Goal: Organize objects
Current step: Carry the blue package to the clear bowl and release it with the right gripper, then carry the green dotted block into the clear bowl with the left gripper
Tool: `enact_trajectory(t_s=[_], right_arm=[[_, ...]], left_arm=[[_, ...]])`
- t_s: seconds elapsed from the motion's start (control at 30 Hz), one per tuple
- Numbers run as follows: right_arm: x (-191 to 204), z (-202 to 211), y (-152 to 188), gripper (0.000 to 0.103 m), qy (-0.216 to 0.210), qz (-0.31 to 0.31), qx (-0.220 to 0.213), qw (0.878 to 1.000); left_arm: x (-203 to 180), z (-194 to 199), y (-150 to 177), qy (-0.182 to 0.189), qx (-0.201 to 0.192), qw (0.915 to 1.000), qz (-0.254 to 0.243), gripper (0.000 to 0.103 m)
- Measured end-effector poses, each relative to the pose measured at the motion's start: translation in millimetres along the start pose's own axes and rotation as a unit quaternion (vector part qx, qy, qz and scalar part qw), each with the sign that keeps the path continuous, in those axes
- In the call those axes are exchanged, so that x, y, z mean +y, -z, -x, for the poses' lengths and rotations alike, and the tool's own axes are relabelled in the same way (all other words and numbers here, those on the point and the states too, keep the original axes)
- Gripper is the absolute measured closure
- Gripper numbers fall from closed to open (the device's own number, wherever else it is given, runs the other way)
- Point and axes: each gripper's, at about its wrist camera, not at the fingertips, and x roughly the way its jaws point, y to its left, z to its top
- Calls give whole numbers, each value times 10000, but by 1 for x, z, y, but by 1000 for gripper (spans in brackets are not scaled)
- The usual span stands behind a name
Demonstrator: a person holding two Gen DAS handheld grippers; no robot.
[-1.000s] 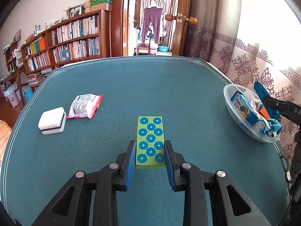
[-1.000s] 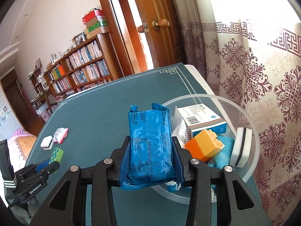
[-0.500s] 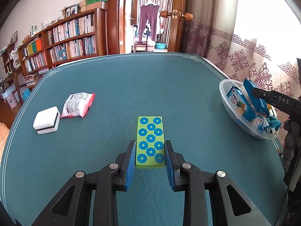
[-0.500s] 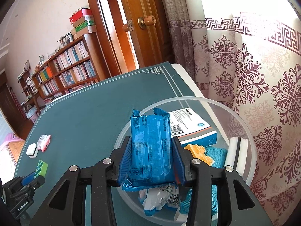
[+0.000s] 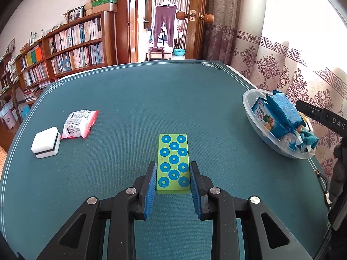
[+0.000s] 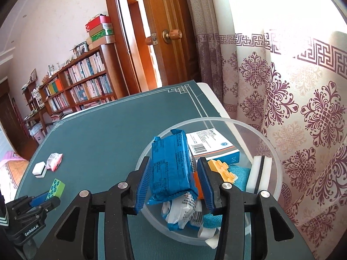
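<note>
- Blue snack packet: sits between the pads of the right gripper, over the clear bowl at the table's right edge. One sec. ago it was held short of the bowl; now it is well inside the rim and tilted to the left.
- Right gripper, state: jaws a touch wider than a sec. ago. A sliver of gap shows at the right pad; the left pad seems to touch the wrapper. Judged as the start of a release, w/ the packet resting on the bowl's contents.
- Bowl contents: white/blue box, orange brick, white sponge, teal cloth, small wrappers at the near side.
- Left gripper: narrow, pads clamped on the near end of the green block, which lies flat on the teal table. Unchanged vs. earlier frames; it appears to wait its turn.
- Left on the table, far left: white eraser block and red-edged sachet, just beside each other.
- Meaning for the task: packet as good as sorted; approx. three items remain (block, eraser, sachet). Next step, as a judgement: open fully, withdraw w/o dragging the wrapper out.
</note>
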Motion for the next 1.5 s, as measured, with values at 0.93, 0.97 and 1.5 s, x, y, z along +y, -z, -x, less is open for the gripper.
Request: enact_trajectory(t_s=[0.93, 0.97, 1.5], right_arm=[[-37, 46, 33, 58, -191, -91, -3, 9998], [-38, 46, 32, 58, -195, -103, -6, 9998], [-56, 40, 30, 58, -180, -349, 42, 9992]], left_arm=[[-113, -44, -60, 701, 97, 9937, -864, 72], [-116, -48, -62, 700, 116, 9936, -884, 72], [-139, -86, -79, 812, 252, 9901, -1117, 72]])
